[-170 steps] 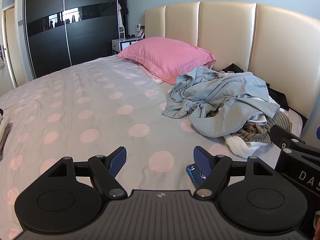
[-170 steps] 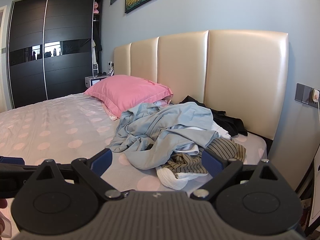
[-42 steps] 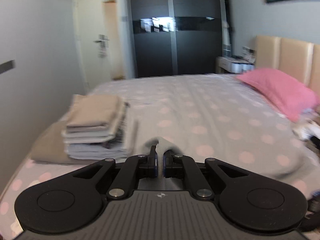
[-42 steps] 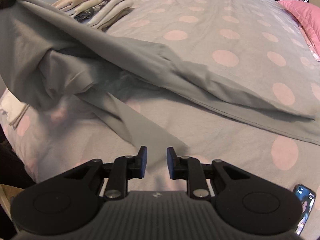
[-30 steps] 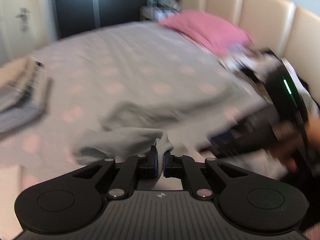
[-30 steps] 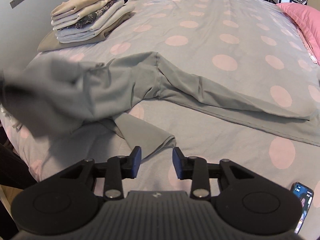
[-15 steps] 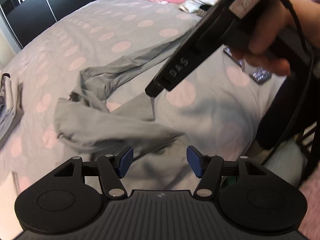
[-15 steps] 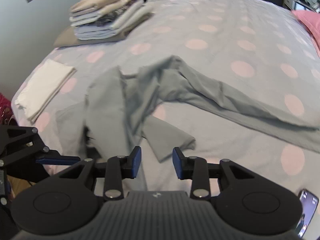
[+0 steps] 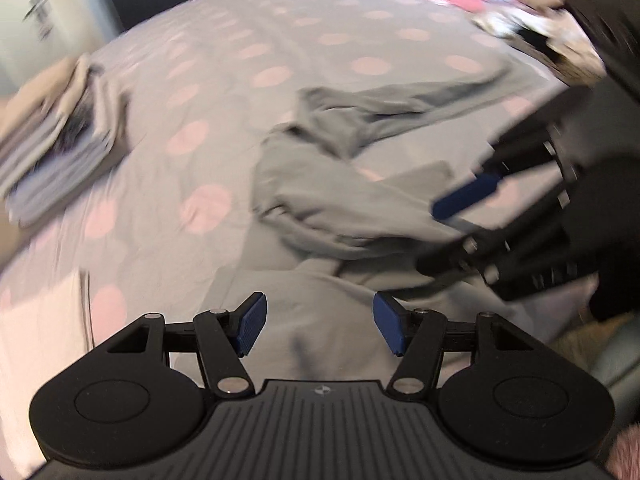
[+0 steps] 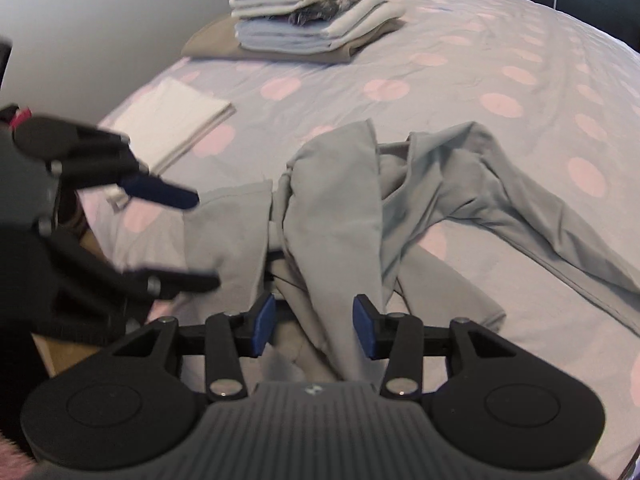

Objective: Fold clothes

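The left gripper (image 9: pixel 319 329) hangs wide and empty over the near edge of the grey garment (image 10: pixel 360 216), which lies crumpled on the dotted bedspread (image 10: pixel 460 60). The right gripper (image 10: pixel 313 327) is opening, a fold of cloth between its pads but not pinched. This looks like the spreading step, before any fold. Next, each gripper needs a corner or hem to pull the garment flat. A stack of folded clothes (image 10: pixel 312 12) sits well apart.
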The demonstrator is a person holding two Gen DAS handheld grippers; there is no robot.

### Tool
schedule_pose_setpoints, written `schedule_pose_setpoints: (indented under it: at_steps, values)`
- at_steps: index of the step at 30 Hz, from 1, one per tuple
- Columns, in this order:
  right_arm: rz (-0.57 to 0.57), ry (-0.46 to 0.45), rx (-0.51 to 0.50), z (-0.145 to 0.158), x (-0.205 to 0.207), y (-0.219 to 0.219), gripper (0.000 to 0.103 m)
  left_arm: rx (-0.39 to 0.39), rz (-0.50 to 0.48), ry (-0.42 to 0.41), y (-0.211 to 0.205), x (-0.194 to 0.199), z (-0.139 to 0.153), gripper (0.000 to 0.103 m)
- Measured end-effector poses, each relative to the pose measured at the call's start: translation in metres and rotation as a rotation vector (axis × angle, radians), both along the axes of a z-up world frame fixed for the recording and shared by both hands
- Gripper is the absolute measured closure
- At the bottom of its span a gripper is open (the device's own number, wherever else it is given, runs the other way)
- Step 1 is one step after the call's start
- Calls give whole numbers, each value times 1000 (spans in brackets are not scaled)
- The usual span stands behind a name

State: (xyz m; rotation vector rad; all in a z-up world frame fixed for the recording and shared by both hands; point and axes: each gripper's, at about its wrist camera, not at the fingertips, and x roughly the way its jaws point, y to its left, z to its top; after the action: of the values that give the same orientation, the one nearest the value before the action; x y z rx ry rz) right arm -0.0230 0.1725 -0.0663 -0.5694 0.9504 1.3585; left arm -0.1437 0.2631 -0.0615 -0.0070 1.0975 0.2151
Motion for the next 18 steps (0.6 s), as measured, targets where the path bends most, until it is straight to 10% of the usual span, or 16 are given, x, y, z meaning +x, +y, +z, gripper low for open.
schedule_pose_setpoints:
  at_steps: [3,18]
  values:
    - [-14,-25,-34,-11,3,4,96,-27,15,-4,8,-3,2,46]
    - [-353,-288,-278,2,126,-75,101,46,-52,-15,23,24,10,46]
